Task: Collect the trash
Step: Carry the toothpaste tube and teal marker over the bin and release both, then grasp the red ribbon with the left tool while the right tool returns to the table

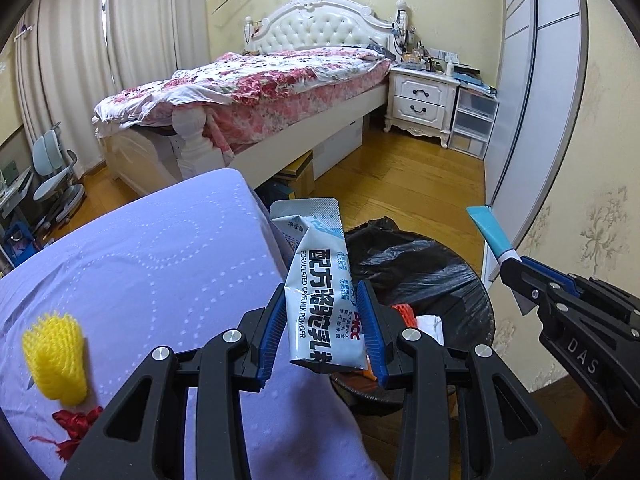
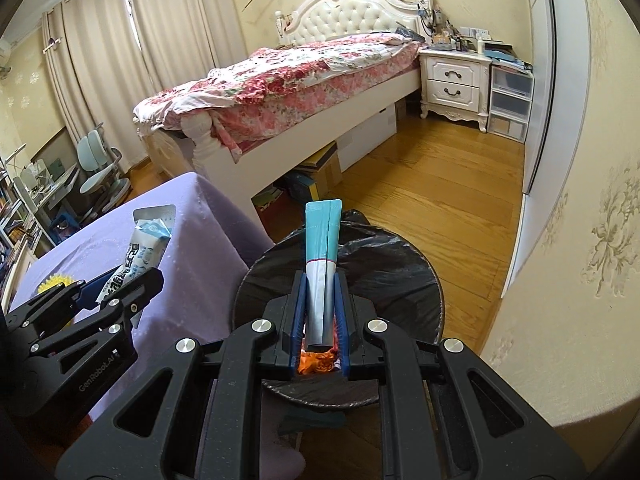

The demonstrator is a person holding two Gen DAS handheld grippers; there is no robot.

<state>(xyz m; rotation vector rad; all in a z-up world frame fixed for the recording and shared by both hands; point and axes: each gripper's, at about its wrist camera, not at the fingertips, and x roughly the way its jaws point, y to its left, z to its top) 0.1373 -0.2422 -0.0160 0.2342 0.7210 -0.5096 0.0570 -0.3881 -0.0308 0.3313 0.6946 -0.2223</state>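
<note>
My left gripper [image 1: 324,292] is shut on a white and blue milk powder sachet [image 1: 320,280], held at the edge of the purple-covered table [image 1: 160,248] beside the bin [image 1: 424,264]. From the right wrist view that sachet [image 2: 140,248] and the left gripper [image 2: 120,284] show at the left. My right gripper [image 2: 322,280] is shut on a teal and silver stick packet [image 2: 322,248], hanging over the black-bagged bin [image 2: 392,276]. The left wrist view shows this packet [image 1: 490,232] and the right gripper [image 1: 516,276] at the right. Orange and white trash [image 1: 420,320] lies inside the bin.
A yellow foam net [image 1: 56,360] and a red scrap [image 1: 76,424] lie on the purple cloth. A bed [image 2: 300,88] with boxes under it stands behind, then a nightstand [image 2: 454,80]. The wall [image 2: 580,240] is close on the right of the bin.
</note>
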